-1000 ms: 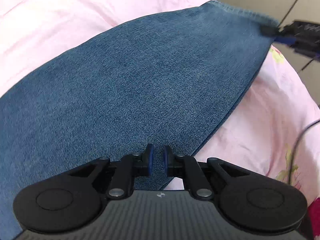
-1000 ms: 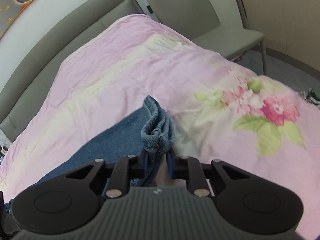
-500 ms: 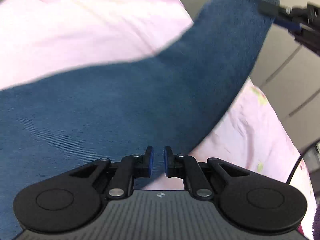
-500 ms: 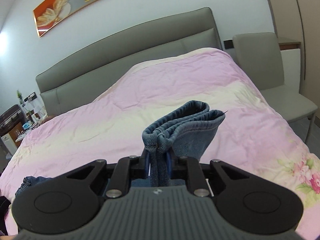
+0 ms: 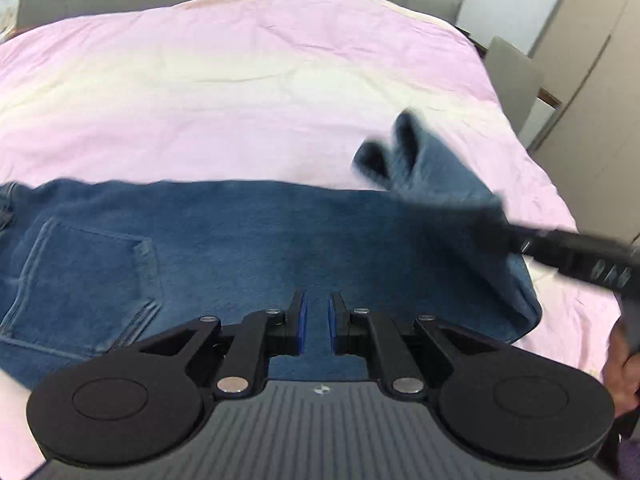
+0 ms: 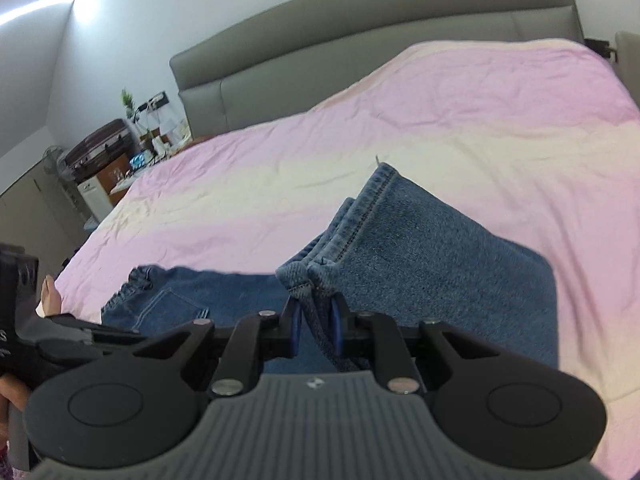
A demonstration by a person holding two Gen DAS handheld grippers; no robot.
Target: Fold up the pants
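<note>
Blue jeans (image 5: 240, 248) lie across the near edge of the pink bedspread (image 5: 240, 80), back pocket (image 5: 80, 276) on the left. The left gripper (image 5: 316, 320) is pinched nearly closed on the denim's near edge. On the right, the right gripper (image 6: 314, 320) clamps the bunched leg hems (image 6: 320, 268), lifted above the bed.

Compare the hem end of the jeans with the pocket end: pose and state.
The hem end is lifted off the pink bedspread, bunched and pinched in the right gripper; the pocket end lies flat on the bedspread, ungripped. The hem shows stitched cuff edges stacked together; the pocket end shows a back pocket. Both are the same blue denim.
</note>
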